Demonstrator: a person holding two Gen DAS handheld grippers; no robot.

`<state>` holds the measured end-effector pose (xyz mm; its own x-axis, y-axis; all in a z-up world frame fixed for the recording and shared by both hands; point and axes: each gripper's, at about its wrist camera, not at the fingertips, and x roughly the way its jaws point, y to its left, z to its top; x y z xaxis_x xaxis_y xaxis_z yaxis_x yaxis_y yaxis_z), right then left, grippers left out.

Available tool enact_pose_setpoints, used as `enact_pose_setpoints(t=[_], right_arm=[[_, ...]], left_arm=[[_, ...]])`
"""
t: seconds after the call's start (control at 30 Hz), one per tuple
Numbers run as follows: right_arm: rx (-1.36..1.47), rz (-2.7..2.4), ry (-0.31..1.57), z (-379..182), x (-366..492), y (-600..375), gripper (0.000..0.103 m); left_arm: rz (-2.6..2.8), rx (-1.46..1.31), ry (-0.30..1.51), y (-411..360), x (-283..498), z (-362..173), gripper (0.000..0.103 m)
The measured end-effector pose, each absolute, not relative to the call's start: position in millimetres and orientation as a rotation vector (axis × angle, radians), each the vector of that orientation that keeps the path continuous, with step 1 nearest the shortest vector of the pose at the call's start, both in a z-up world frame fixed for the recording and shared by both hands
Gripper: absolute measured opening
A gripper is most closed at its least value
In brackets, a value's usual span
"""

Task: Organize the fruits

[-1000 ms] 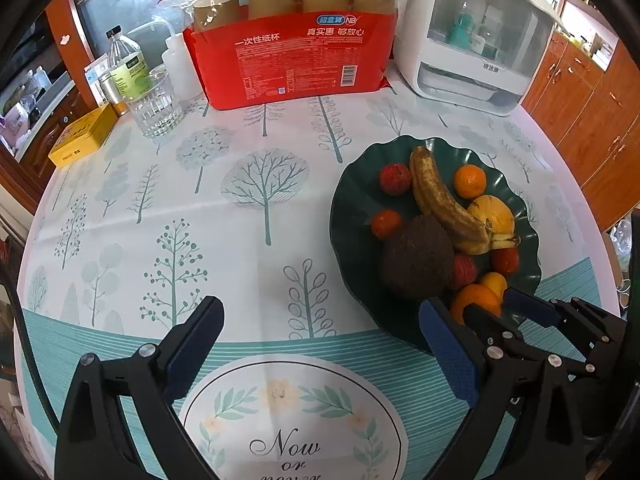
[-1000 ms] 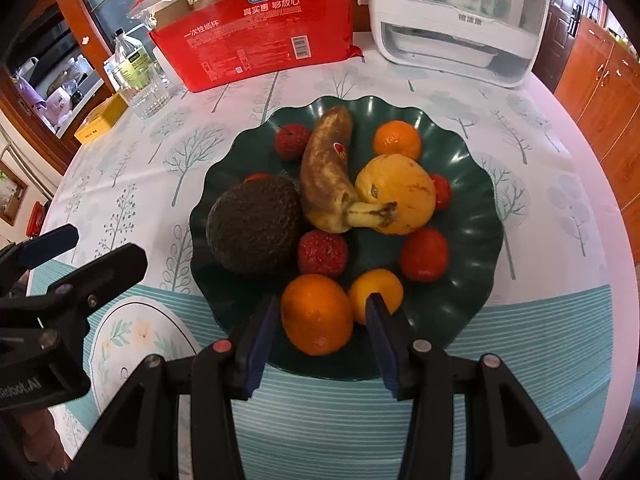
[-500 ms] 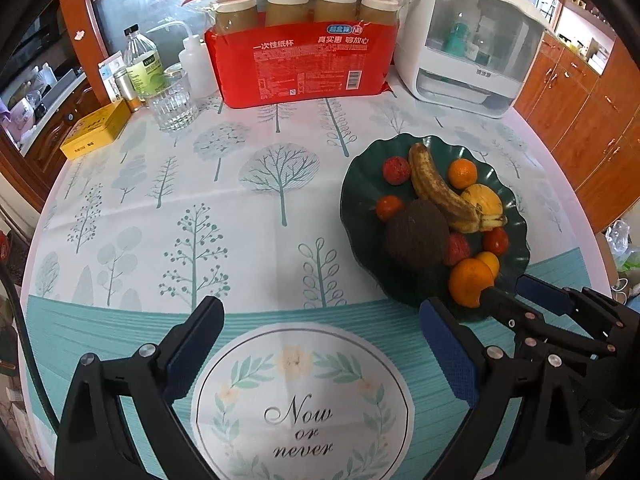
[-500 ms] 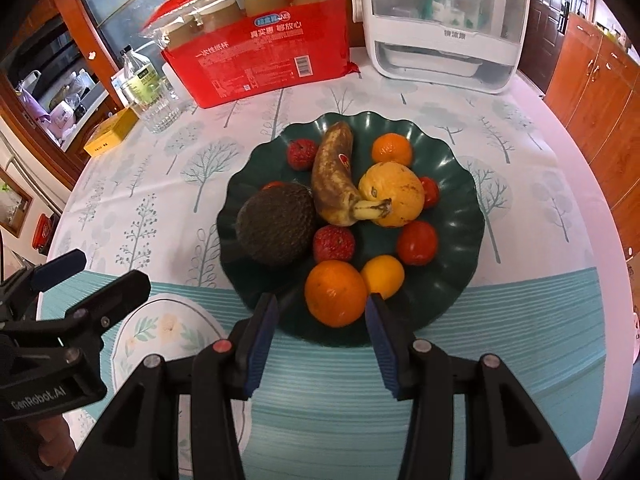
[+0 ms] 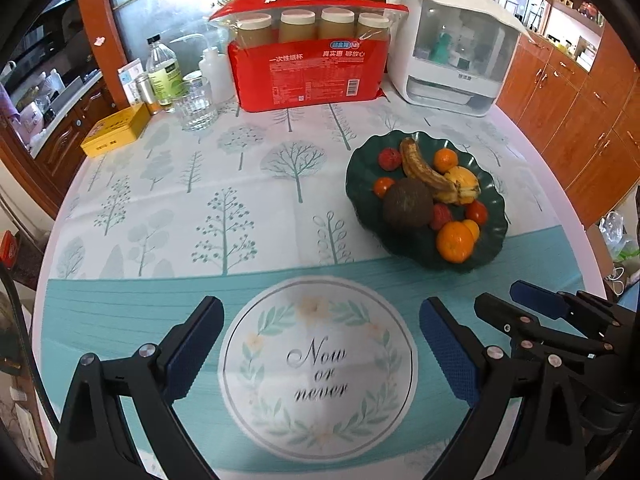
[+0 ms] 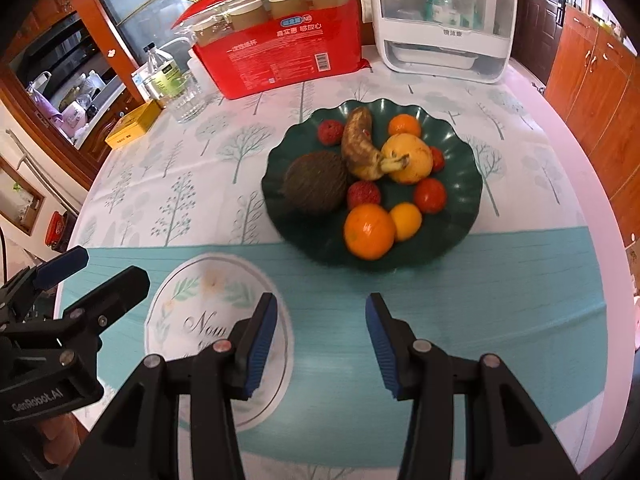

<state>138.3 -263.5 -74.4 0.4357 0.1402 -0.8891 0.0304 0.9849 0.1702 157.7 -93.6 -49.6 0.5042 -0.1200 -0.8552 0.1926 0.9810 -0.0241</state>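
Presently, a dark green scalloped plate [image 6: 460,216] is seen on the tree-printed tablecloth [image 5: 224,184], beyond both grippers, heaped with fruit: one browned banana [image 6: 360,146], one rough brown round fruit [image 6: 316,188], one yellow fruit [image 6: 410,158], three oranges, the largest [image 6: 368,232] nearest. Small red fruits number four or five; partly hidden. "Now or never" is read on the cloth's medallion [image 5: 320,372]. The left gripper [image 5: 320,354] and right gripper [image 6: 320,346] are both spread, nothing between the jaws.
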Motion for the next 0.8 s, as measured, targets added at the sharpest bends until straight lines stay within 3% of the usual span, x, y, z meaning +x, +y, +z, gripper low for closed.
enact_pose_setpoints(t=[0.8], right_arm=[[0.183,0.057,1.021,-6,55,-230,0.047]], left_arm=[[-0.126,0.041,0.926,-55,74,9,0.098]])
